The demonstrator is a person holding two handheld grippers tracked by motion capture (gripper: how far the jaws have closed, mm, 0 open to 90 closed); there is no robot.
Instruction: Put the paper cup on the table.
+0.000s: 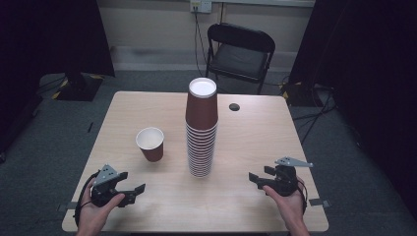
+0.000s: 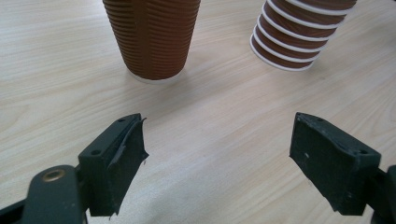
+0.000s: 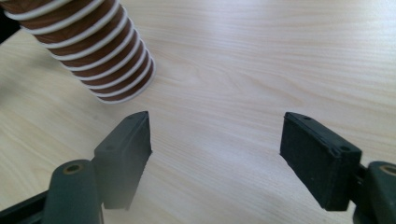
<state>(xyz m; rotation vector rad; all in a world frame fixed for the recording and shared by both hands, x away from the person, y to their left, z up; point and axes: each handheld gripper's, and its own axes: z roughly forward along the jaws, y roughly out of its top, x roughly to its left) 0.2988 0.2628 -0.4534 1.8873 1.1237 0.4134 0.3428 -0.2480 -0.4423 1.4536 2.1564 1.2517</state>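
A pale wood-grain rectangular worktop [image 1: 255,147] carries everything, with a black folding chair [image 1: 240,51] standing on the grey floor beyond its far edge. Near the middle of the worktop rises a tall stack of brown ribbed paper cups [image 1: 201,129], nested mouth-down with white rims showing in bands; its bottom cups also appear at the top right of the left gripper view [image 2: 299,37] and the top left of the right gripper view [image 3: 93,51]. Just to the left of the stack, apart from it, stands a single brown ribbed paper cup [image 1: 150,143], upright with its white inside showing; in the left gripper view its base [image 2: 152,37] sits directly ahead of the jaws. The left tool [image 1: 132,192] rests low at the near left corner of the worktop, held in the person's left hand [image 1: 96,211], jaws spread wide with bare wood between them, well short of the single cup. The right tool [image 1: 256,179] sits at the near right, held in the right hand [image 1: 287,204], jaws likewise spread wide and holding nothing, the stack off to its left. A small dark round hole [image 1: 234,106] lies in the worktop to the right of the stack.
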